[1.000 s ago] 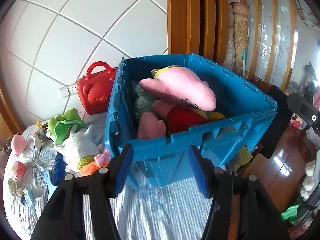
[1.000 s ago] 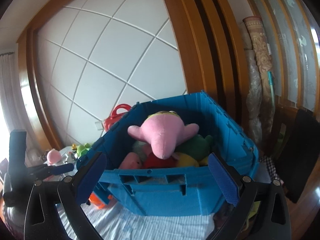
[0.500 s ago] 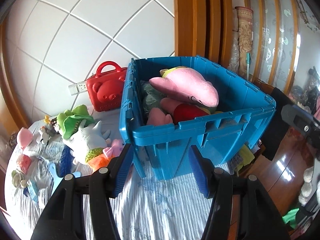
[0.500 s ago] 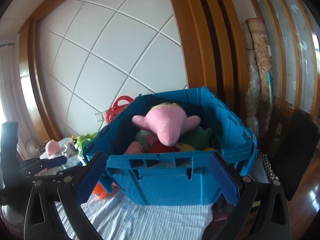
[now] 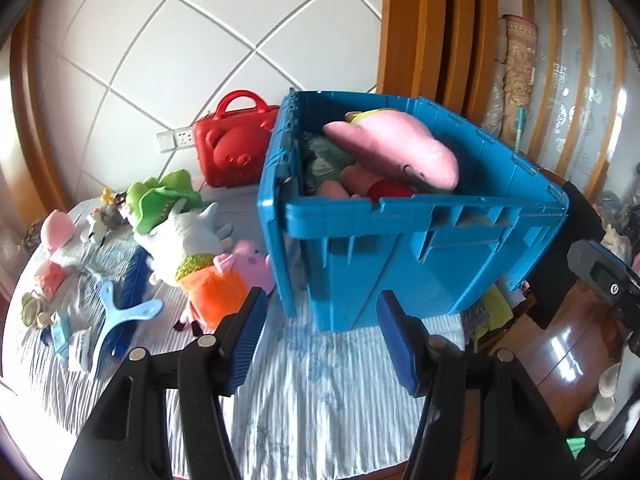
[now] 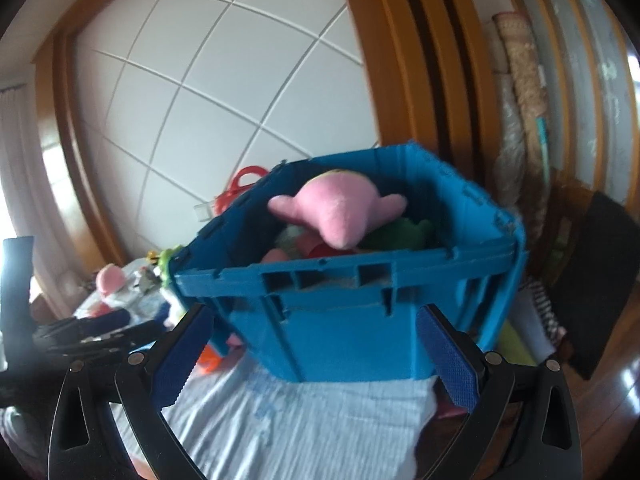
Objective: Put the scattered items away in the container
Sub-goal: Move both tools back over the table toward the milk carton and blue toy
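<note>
Blue crate [image 5: 420,264] is set on a pale striped cloth [image 5: 320,392] and fills the centre of both wrist views. It is packed with soft toys, and a large pink plush [image 5: 396,152] is lodged on top, near the rim at 12 o'clock. Scattered items are left on the cloth at 9 o'clock from the crate: a grey-and-orange plush [image 5: 192,252] with a small pink pig plush [image 5: 250,264] against it just beside the crate wall, a green plush [image 5: 164,196], a light blue plastic piece [image 5: 120,316] and smaller toys further out. A red bear-faced case [image 5: 236,148] is stood against the white panelled wall [image 5: 224,40] at 10 o'clock.

The left gripper [image 5: 320,344] is held apart with nothing between its blue pads, short of the crate's near wall. The right gripper [image 6: 316,356] is spread wider, likewise empty, before the same wall.
</note>
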Tool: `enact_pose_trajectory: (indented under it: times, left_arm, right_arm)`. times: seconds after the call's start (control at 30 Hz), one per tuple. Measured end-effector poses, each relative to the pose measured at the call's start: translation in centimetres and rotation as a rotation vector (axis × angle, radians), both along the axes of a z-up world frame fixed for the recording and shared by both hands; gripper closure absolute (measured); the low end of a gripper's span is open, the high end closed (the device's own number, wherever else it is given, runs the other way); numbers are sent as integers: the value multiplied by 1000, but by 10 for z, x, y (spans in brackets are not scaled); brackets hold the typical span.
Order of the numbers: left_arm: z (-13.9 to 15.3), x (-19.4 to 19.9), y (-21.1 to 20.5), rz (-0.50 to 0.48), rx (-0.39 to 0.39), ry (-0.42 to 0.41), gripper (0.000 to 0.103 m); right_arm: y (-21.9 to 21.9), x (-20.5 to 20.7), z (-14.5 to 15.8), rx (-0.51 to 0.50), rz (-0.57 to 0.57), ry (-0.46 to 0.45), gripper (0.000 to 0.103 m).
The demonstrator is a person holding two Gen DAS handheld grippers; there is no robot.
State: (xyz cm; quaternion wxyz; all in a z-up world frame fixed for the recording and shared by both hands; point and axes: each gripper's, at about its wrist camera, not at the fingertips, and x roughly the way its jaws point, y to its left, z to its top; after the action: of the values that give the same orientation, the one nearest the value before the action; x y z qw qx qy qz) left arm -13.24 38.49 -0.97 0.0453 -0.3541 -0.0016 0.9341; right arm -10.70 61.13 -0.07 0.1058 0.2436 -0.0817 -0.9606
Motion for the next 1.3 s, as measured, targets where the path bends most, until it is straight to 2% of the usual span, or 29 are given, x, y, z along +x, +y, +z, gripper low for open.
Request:
enact_pose_trajectory:
  times: [0.13, 0.4, 0.9, 1.3]
  left_arm:
    - [-5, 7, -7, 29, -30, -4, 47]
    - [-3, 13, -37, 38, -28, 1, 47]
    - [-6, 40, -121, 67, -13, -24, 47]
    - [-24, 87, -221, 173, 6, -65, 47]
  right_arm:
    - [-12, -1, -3, 0, 35, -12, 0]
    - [-35, -4, -8, -2, 102, -37, 0]
    - [-118, 7, -6, 47, 93, -69, 0]
    - [-210, 31, -18, 92, 176, -112, 0]
